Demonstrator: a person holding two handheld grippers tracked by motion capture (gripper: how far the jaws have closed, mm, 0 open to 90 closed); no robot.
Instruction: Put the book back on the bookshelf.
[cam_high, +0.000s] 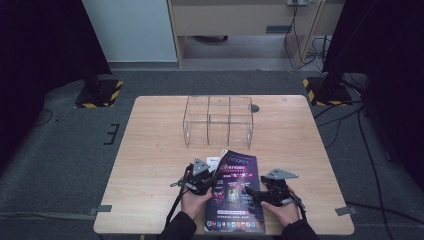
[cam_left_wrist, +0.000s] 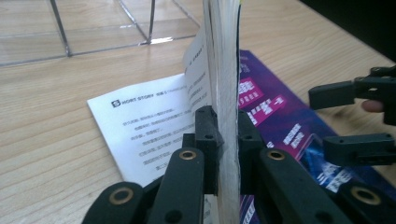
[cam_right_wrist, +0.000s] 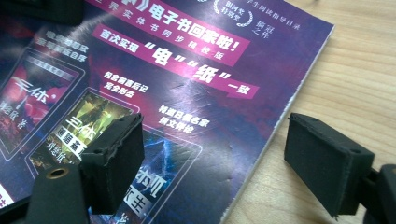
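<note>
Magazine (cam_high: 235, 192) lies at near edge of counter (cam_high: 150, 165), just my side of clear divider box (cam_high: 218, 121). My left gripper (cam_left_wrist: 223, 135) has fingers clamped on lifted sheaf of pages, white page beneath. My right gripper (cam_right_wrist: 212, 161) fingers spread wide, straddling magazine's right edge, apparently not touching.

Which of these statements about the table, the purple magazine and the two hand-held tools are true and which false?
1. The left tool is clamped on a lifted bundle of pages of the magazine. True.
2. The right tool is squeezed shut on the magazine. False: its jaws are open, straddling the magazine's edge.
3. The clear divided box holds several books. False: its compartments look empty.
4. The magazine lies on the wooden table, nearer the person than the box. True.
</note>
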